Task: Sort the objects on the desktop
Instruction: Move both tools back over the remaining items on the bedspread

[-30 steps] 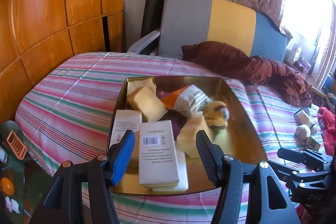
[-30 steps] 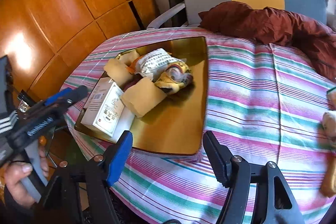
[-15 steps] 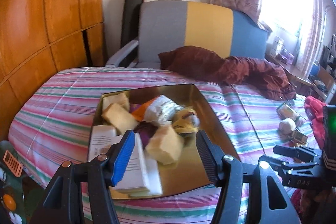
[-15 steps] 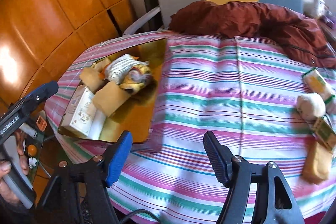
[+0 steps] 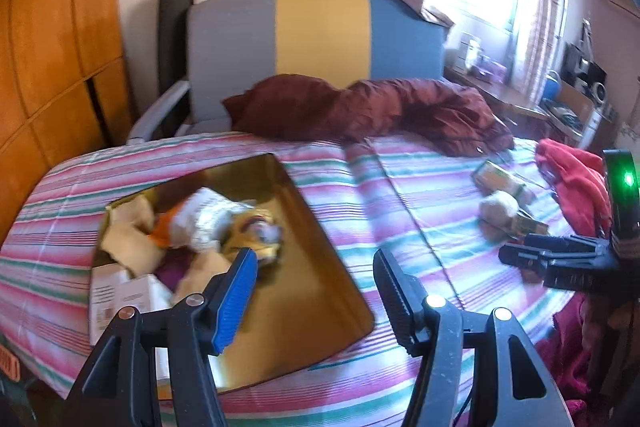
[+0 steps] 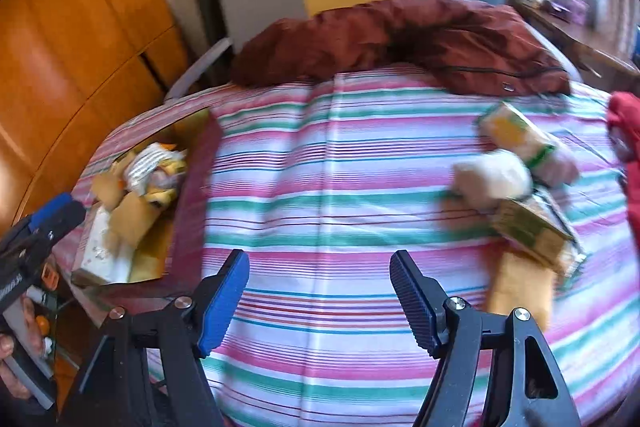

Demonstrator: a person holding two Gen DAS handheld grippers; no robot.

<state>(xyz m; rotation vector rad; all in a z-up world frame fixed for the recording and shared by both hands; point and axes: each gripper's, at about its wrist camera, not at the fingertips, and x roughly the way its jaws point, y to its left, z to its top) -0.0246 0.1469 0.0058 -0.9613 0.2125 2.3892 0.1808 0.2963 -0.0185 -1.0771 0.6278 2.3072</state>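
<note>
A gold tray [image 5: 316, 287] at the table's left holds white boxes [image 5: 120, 291], yellow sponges [image 5: 128, 247], a snack bag [image 5: 200, 219] and a plush toy [image 5: 256, 239]. It also shows in the right wrist view [image 6: 160, 255]. Loose items lie at the right: a white ball [image 6: 500, 177], a yellow-green carton [image 6: 512, 131], a green box [image 6: 532, 231] and a tan sponge [image 6: 520, 287]. My left gripper [image 5: 314, 291] is open and empty over the tray's right edge. My right gripper [image 6: 320, 303] is open and empty over the striped cloth, left of the loose items.
A striped cloth [image 6: 340, 167] covers the table. A maroon jacket [image 6: 400, 43] lies at the far edge against a grey, yellow and blue chair [image 5: 320, 35]. Red cloth [image 5: 576, 183] lies at the right. Wood panelling [image 5: 52, 67] stands at the left.
Both grippers have swung to the right. The tray has slid left in both views and the loose items at the right have come closer. Both stay open and empty.
</note>
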